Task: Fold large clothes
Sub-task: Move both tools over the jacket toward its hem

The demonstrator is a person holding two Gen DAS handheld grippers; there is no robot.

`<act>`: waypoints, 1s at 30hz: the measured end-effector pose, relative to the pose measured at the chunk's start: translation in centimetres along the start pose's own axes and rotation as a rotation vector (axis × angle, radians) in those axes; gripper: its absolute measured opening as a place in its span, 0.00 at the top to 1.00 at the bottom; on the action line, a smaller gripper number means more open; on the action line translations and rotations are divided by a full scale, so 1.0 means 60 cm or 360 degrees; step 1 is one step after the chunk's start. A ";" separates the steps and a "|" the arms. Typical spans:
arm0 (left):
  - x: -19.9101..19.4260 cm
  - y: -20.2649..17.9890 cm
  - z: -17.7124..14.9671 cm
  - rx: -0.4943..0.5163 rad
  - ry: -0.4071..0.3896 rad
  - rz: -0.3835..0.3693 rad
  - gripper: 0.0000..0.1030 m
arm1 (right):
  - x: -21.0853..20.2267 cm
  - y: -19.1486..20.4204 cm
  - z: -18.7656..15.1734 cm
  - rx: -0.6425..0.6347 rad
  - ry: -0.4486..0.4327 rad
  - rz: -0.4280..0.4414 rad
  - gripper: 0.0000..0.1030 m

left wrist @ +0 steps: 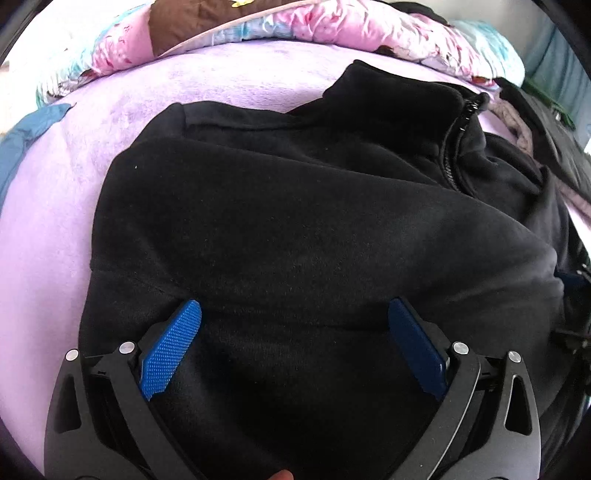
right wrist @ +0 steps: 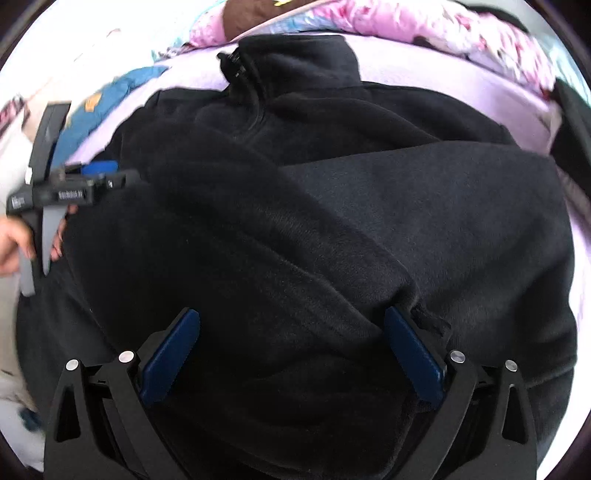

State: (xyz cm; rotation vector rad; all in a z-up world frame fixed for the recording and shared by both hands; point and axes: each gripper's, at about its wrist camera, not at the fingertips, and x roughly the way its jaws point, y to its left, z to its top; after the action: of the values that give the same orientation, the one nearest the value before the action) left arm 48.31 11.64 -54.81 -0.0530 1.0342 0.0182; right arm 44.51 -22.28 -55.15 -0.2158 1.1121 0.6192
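Note:
A black fleece zip-neck jacket (left wrist: 295,206) lies on a lilac blanket (left wrist: 55,221), collar at the far side. Both sleeves are folded across its body. My left gripper (left wrist: 293,314) is open just above the jacket's near left part, nothing between its blue pads (left wrist: 173,347). My right gripper (right wrist: 291,325) is open over the jacket (right wrist: 406,206), with a sleeve cuff (right wrist: 428,321) lying by its right finger. The left gripper also shows in the right wrist view (right wrist: 74,188), held by a hand at the jacket's left edge.
A pink floral quilt (left wrist: 332,26) is bunched along the far side of the bed. A blue cloth (left wrist: 26,136) lies at the far left. Other dark and grey clothes (left wrist: 528,125) are piled at the far right.

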 end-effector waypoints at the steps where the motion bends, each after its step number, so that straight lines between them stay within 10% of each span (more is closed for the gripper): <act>1: 0.002 -0.001 -0.002 0.0003 -0.0008 0.0013 0.05 | 0.001 0.001 -0.001 -0.0007 -0.0002 -0.0011 0.05; 14: -0.036 0.007 0.016 -0.0040 0.0046 -0.0027 0.06 | -0.008 0.002 0.027 0.0011 0.0109 0.0005 0.05; 19: -0.150 0.022 0.005 -0.0140 -0.0083 -0.0186 0.06 | -0.127 -0.009 0.038 0.0107 -0.0124 0.0074 0.05; 30: -0.281 0.125 -0.226 -0.0392 0.0151 -0.0105 0.06 | -0.238 -0.029 -0.164 0.0277 0.0072 0.0028 0.05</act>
State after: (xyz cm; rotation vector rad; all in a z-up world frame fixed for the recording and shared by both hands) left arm 27.74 18.56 -47.52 -0.3144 1.1200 0.0837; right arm 33.67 -33.34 -47.11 -0.0701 1.2059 0.5318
